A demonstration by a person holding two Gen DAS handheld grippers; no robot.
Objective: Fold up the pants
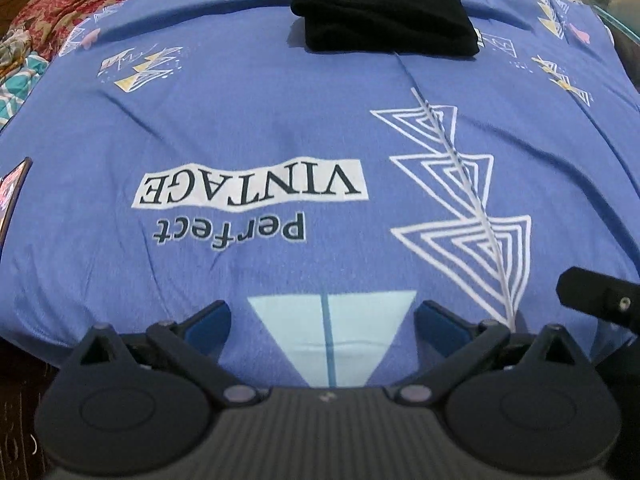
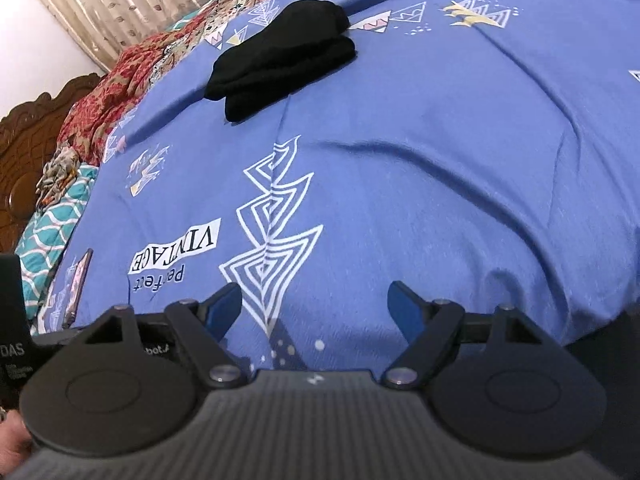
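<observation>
While our left gripper (image 1: 324, 318) and right gripper (image 2: 314, 306) hover with jaws apart and empty above the bed's near edge, the folded black pants (image 1: 384, 16) lie toward the far edge of the blue bedsheet (image 1: 240, 128). We judge folding done; keep clear. Their long axis runs crosswise.

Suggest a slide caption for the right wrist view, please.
Folded black pants rest on the blue bedsheet; the right gripper hovers open, empty.
</observation>
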